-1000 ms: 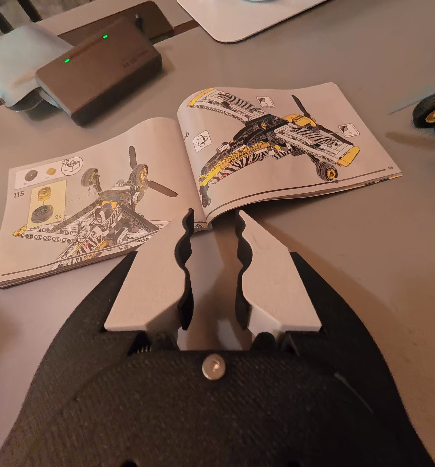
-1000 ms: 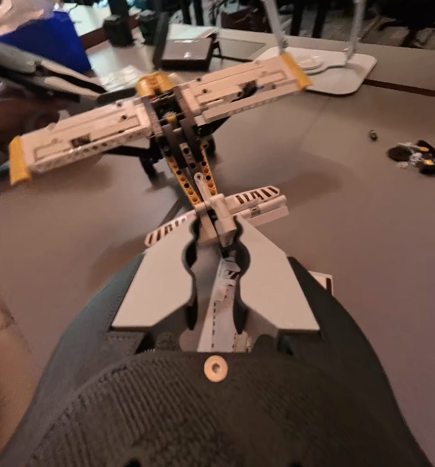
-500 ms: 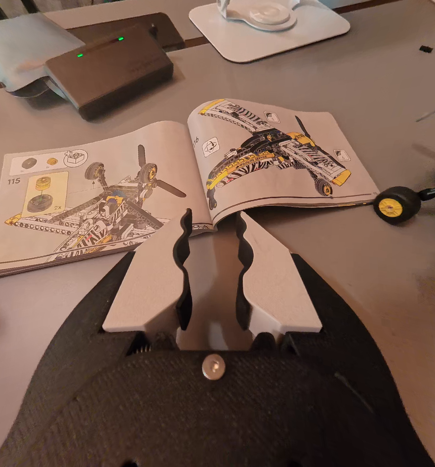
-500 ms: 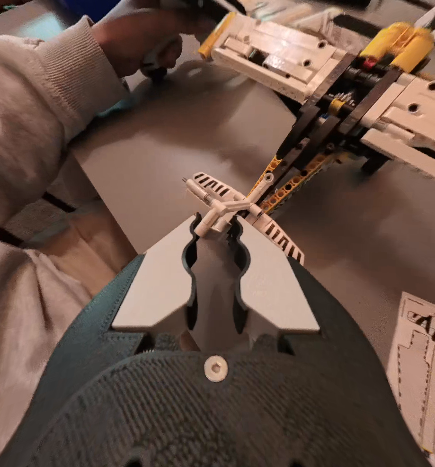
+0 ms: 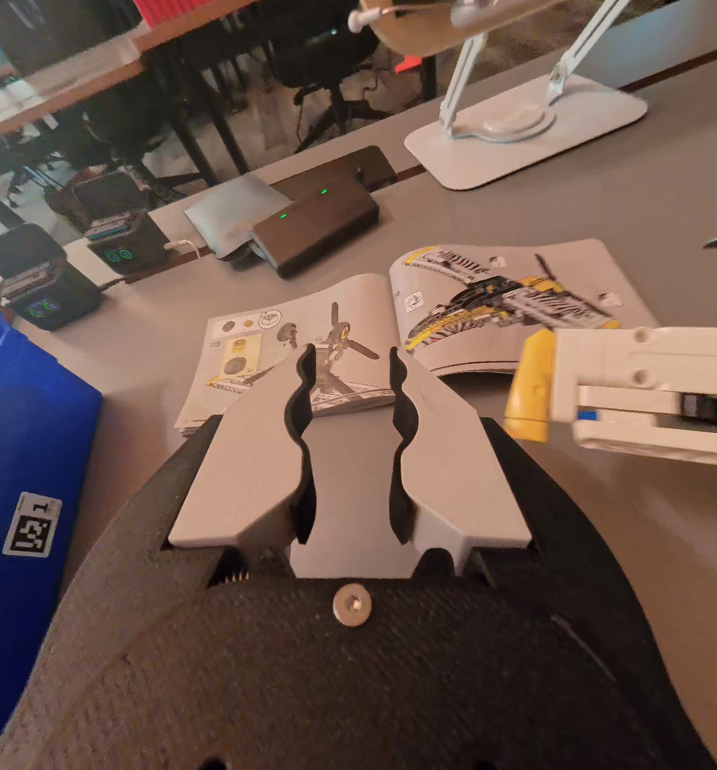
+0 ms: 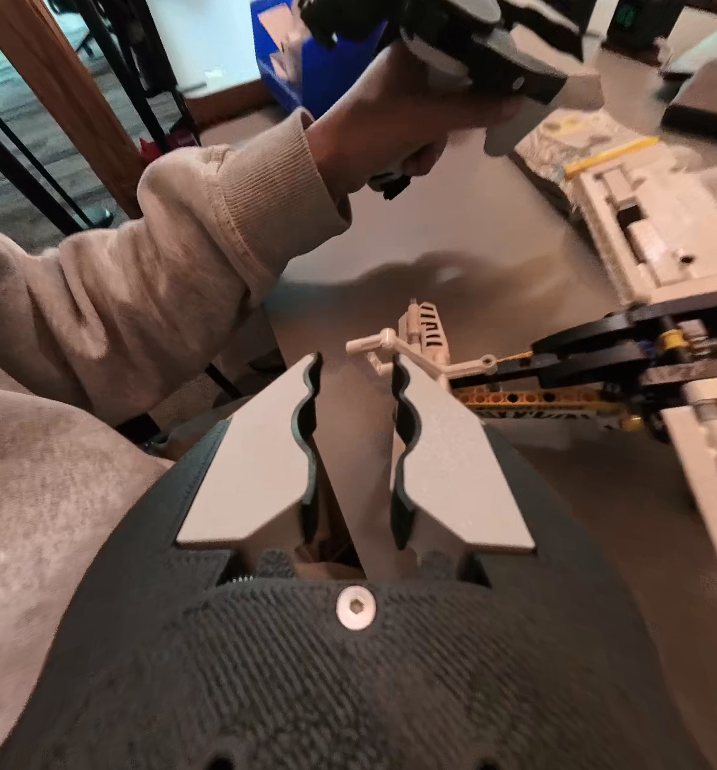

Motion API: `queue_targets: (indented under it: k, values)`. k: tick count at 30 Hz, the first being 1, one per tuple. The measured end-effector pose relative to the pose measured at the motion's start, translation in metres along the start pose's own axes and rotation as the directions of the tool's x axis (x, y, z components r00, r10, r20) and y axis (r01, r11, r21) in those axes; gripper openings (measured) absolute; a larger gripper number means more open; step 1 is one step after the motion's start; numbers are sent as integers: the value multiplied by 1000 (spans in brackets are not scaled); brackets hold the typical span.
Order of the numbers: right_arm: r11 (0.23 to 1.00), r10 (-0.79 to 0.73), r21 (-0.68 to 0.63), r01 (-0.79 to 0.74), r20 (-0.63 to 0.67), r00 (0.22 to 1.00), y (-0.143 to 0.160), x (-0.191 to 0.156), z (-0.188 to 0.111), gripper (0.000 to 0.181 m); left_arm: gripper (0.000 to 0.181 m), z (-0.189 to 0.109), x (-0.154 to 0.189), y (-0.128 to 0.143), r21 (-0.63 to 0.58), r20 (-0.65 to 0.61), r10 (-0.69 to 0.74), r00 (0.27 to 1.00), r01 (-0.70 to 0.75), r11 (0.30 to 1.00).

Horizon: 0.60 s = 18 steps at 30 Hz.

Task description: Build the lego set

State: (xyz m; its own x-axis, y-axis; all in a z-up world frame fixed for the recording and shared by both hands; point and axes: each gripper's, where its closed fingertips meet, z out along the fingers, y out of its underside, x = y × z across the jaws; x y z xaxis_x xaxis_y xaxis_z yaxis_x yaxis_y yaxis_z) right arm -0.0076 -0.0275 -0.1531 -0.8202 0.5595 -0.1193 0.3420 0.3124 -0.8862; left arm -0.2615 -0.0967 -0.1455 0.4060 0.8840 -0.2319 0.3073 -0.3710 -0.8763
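The lego plane (image 6: 598, 371) stands on the grey table (image 6: 452, 233), white wings, black and yellow body. Its white striped tail (image 6: 425, 333) lies just beyond my right gripper's right fingertip (image 6: 398, 366), not between the fingers. My right gripper (image 6: 356, 366) is open and empty. My left gripper (image 5: 352, 358) is open and empty above the open instruction booklet (image 5: 494, 300). A white wing with a yellow tip (image 5: 639, 396) reaches in from the right of the left wrist view. The left gripper (image 6: 481, 46) also shows at the top of the right wrist view, held by a hand.
A beige sleeve (image 6: 181, 258) crosses the left of the right wrist view. A blue bin (image 5: 19, 458) stands at the left. A dark box with green lights (image 5: 315, 233), two black chargers (image 5: 36, 287) and a white lamp base (image 5: 527, 137) sit at the back.
The plane's tail has left the gap between my right fingers and now sits beside the right fingertip. My left gripper has pulled back and tilted up; the wing and blue bin have come into its view.
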Motion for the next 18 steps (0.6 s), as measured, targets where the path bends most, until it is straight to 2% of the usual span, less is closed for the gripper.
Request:
queue_targets:
  k: [1, 4, 6, 8, 9, 10, 13, 16, 18]
  values:
    - [1000, -2, 31, 2, 3, 1000, -8, 1, -6, 38, 34, -6, 5, -4, -5, -29, -14, 999, 14, 1000]
    - [990, 6, 139, -3, -20, 1000, -32, 17, -37, 42, 40, -28, 35, -16, -47, -159, -33, 987, 25, 999]
    - [983, 16, 183, 14, -161, 987, -39, 56, -64, 46, 54, -50, 71, -26, -61, -325, -56, 944, 38, 997]
    - [981, 45, 194, 27, -356, 933, -34, 108, -96, 51, 68, -85, 124, -32, -108, -591, -113, 799, 61, 992]
    - [980, 67, 199, 18, -413, 908, -28, 127, -109, 53, 73, -101, 145, -31, -141, -682, -131, 720, 46, 989]
    - [976, 99, 217, -3, -432, 896, -24, 139, -120, 55, 77, -112, 158, -27, -164, -724, -125, 679, 7, 986]
    - [956, 208, 272, -109, -367, 907, -14, 152, -129, 64, 91, -117, 176, -7, -194, -717, -48, 696, -133, 972]
    - [959, 244, 219, -182, -304, 921, 3, 151, -119, 76, 92, -116, 189, 16, -241, -713, 0, 701, -245, 939]
    - [972, 215, 166, -168, -333, 918, 13, 154, -114, 69, 90, -115, 197, 32, -274, -731, 10, 683, -306, 912]
